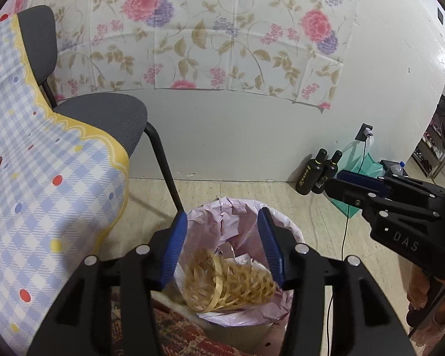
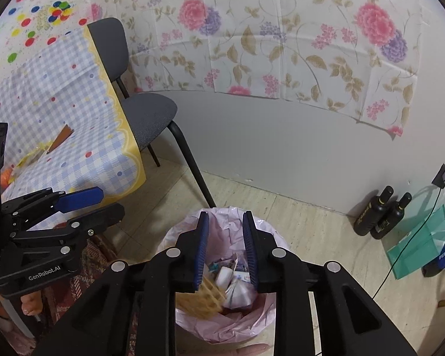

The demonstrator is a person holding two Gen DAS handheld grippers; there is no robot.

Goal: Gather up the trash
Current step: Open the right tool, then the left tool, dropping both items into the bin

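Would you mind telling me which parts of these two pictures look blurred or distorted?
Left wrist view: the woven basket in the bin is motion-blurred, the wall bends with fisheye. Right wrist view: the basket is again smeared, the two black bottles stay sharp.

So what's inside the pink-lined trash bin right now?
Inside the trash bin lie a woven straw basket and crumpled white wrappers. Anything beneath them, and the bin's bottom, is covered.

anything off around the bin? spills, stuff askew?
Nothing spilled. The woven straw basket lies tilted inside the pink-lined bin, blurred, on top of paper scraps. The floor beside the bin looks clean; a brown scrap remains on the tablecloth.
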